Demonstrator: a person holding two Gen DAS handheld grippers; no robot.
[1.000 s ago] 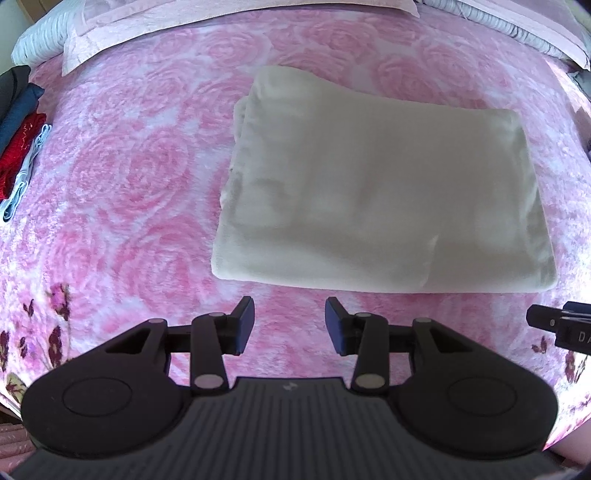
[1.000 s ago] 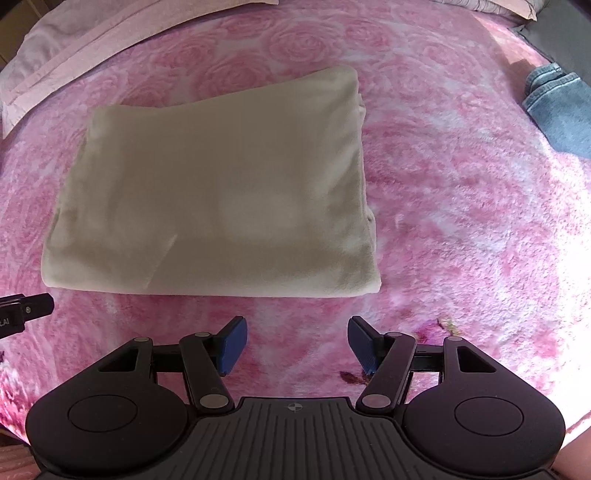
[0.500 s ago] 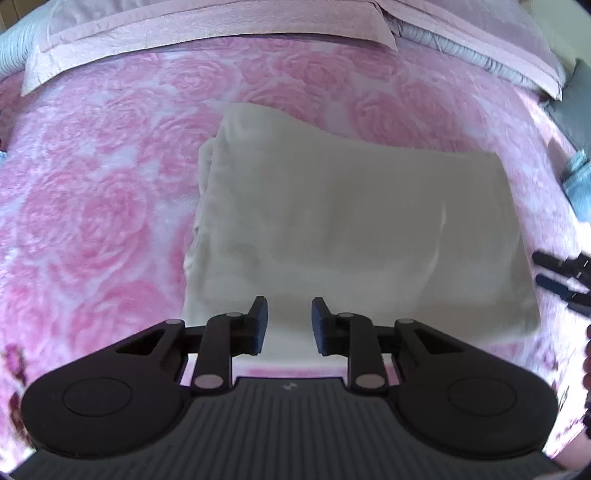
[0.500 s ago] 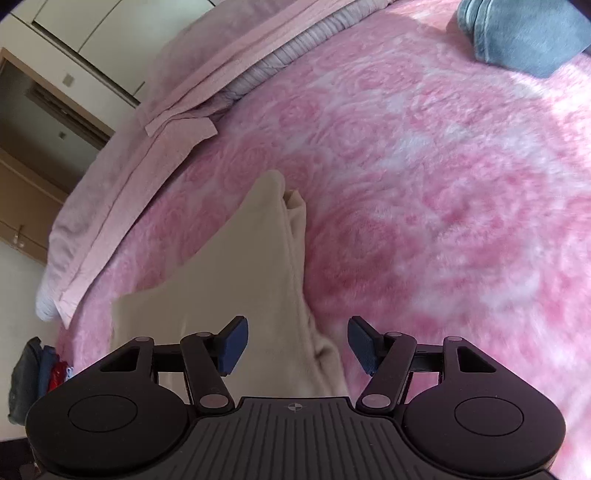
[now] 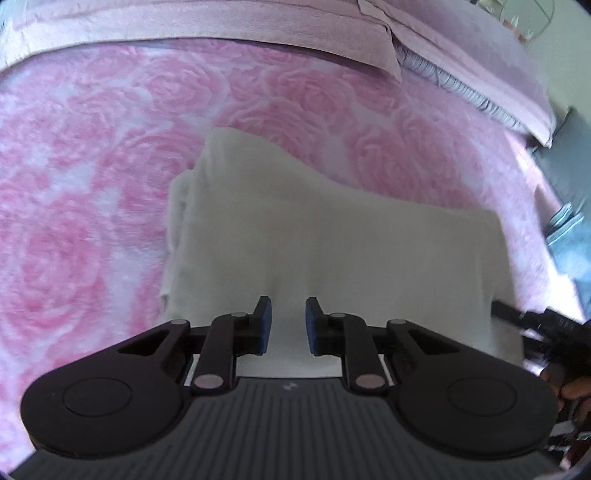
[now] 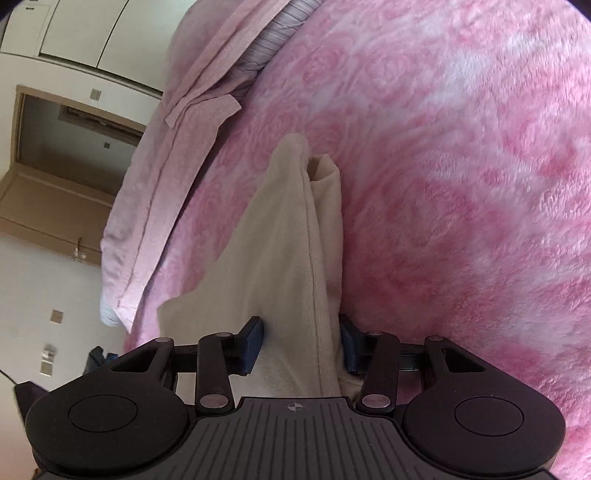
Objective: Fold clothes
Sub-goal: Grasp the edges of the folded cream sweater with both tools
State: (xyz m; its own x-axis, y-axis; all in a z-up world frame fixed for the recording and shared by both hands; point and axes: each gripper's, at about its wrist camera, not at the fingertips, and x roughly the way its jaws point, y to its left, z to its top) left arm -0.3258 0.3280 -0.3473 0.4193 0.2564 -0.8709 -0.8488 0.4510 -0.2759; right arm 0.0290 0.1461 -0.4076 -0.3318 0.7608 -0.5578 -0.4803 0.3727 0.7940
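Observation:
A cream folded garment (image 5: 332, 240) lies flat on the pink rose blanket (image 5: 92, 221). My left gripper (image 5: 288, 321) hovers low over the garment's near edge, open by a narrow gap, with cloth showing between its blue pads. The near edge itself is hidden under the gripper body. In the right wrist view the garment (image 6: 288, 240) runs away from me with its layered side edge turned up. My right gripper (image 6: 300, 341), tilted on its side, is open and straddles that edge, with cloth between its fingers. The right gripper (image 5: 517, 317) also shows at the garment's right side.
Pink pillows (image 5: 221, 22) line the head of the bed. Blue denim clothes (image 5: 569, 236) lie at the right edge. A hand (image 5: 576, 391) shows at the far right. A wooden door frame (image 6: 74, 147) and dark clothes (image 6: 98, 360) lie beyond the bed's left side.
Both grippers moved forward and dropped low onto the garment. The left gripper's gap narrowed. The right gripper rolled onto its side and now straddles the garment's right edge, fingers somewhat closer.

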